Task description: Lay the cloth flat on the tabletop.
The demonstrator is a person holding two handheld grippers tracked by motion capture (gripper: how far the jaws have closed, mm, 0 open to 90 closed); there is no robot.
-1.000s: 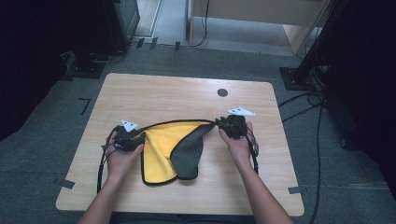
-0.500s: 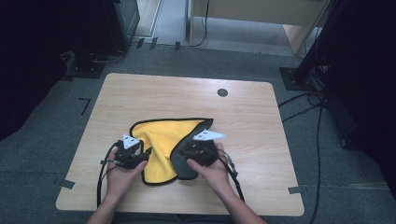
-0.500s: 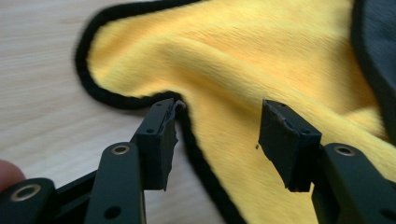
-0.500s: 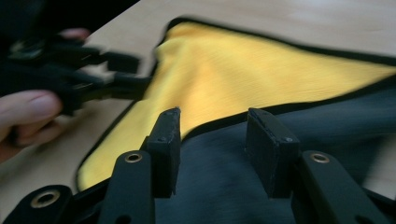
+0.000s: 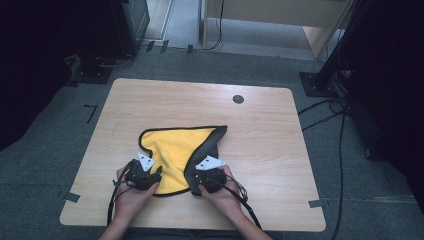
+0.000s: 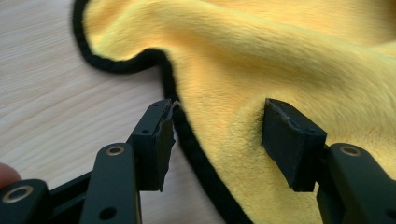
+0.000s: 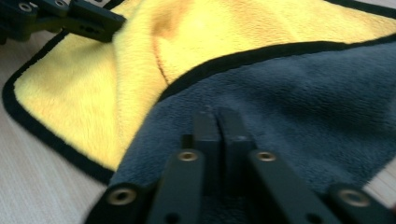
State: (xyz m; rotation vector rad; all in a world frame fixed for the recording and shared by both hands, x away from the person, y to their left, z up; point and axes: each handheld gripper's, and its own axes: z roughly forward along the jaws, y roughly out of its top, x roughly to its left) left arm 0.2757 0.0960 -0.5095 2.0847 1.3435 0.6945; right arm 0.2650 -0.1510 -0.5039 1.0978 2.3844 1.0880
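A yellow cloth with a black hem lies on the wooden table. Its grey underside is folded over along the right. My left gripper is open at the cloth's near left edge. Its jaws have just been opening, and the hem and a ridge of yellow pile lie between them, apart from the pads. My right gripper rests on the grey flap near the table's front. Its jaws have just closed and stand pressed together, with no cloth visible between them. The left gripper shows across the cloth.
A dark round grommet sits in the table's far right part. Cables trail over the grey floor to the right. Dark stands flank the table at the back.
My right hand has swept from the cloth's right side toward the near edge, bringing the grey flap with it. My left hand has drawn back toward the near edge.
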